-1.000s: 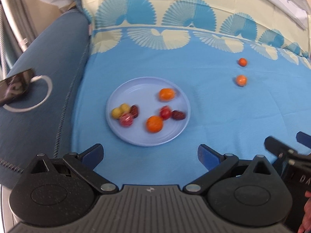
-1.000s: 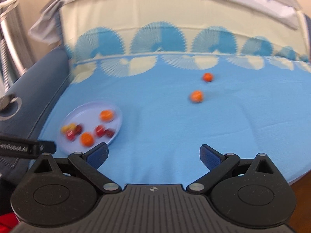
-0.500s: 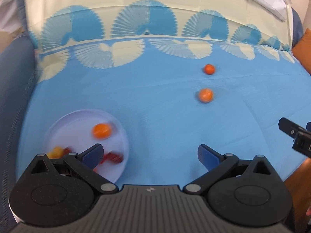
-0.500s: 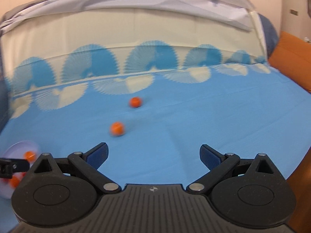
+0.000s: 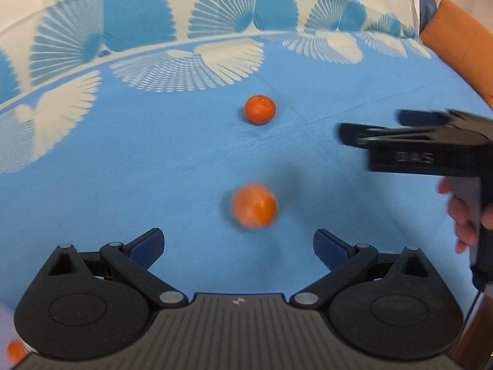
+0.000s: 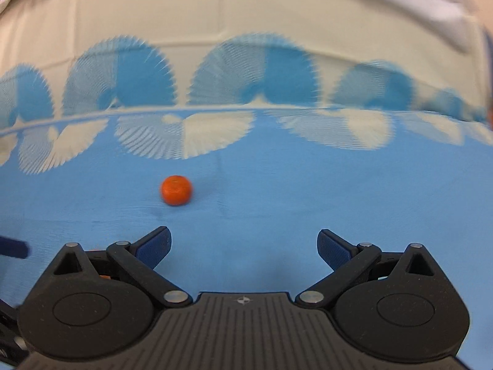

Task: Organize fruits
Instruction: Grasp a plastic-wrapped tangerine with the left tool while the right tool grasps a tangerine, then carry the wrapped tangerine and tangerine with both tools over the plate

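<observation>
Two small oranges lie on the blue bedsheet. In the left wrist view the near orange [image 5: 254, 206] sits just ahead of my open left gripper [image 5: 238, 242], slightly right of its middle. The far orange [image 5: 259, 109] lies further back. My right gripper [image 6: 244, 243] is open and empty; it also shows in the left wrist view [image 5: 369, 126] at the right, level with the far orange. In the right wrist view the far orange [image 6: 176, 190] lies ahead and to the left. One orange fruit [image 5: 14, 351] on the pale plate [image 5: 5, 323] shows at the bottom left corner.
The blue sheet [image 5: 123, 166] has a cream fan-patterned border [image 5: 215, 58] at the back. An orange cushion [image 5: 456, 40] sits at the far right. The person's hand [image 5: 459, 215] holds the right gripper's handle.
Both grippers have swung right and forward from the plate toward the two loose oranges. The plate has slid out of view to the bottom left. Both grippers stay open.
</observation>
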`<state>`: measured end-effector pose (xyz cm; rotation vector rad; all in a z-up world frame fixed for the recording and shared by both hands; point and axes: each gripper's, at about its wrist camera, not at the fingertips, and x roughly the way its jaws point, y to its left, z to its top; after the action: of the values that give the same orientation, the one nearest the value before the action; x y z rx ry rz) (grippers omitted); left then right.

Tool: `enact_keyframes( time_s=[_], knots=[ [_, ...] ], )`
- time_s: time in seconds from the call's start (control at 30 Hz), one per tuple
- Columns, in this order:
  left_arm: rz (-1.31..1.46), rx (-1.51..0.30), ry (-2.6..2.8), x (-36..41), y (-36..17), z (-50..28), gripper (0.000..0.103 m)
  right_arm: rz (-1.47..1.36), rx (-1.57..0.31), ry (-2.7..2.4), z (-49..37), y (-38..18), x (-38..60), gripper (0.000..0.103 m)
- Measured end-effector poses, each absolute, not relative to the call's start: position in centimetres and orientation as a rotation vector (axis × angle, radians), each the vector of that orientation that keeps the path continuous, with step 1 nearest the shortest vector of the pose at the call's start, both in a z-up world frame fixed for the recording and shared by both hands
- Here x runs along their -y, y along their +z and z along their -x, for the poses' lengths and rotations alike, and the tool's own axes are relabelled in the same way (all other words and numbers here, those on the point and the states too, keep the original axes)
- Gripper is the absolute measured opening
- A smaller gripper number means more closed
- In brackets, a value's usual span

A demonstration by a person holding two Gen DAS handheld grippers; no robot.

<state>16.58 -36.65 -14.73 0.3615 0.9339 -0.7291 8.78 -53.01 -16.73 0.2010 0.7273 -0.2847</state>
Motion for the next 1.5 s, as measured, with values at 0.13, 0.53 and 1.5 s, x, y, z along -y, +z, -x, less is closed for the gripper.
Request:
enact_keyframes(
  time_s=[0.13,0.53,1.5],
  knots=[
    [-0.377,-0.938,-0.752,38.5,-16.8,-18.7,0.103,-0.172,-0.737,-0.173,-13.5,-19.4,52.9,0.101],
    [-0.424,-0.838,-0.796,38.5,-18.0,-19.1,0.076,-0.1,-0.672,-0.117,-18.2,-22.5,51.7,0.088],
    [-0.328,-0.944,-0.418,11.8,-1.7,-3.5,0.042,-0.194,-0.522,-0.122,2.4,-2.8,32.7,0.037]
  ],
)
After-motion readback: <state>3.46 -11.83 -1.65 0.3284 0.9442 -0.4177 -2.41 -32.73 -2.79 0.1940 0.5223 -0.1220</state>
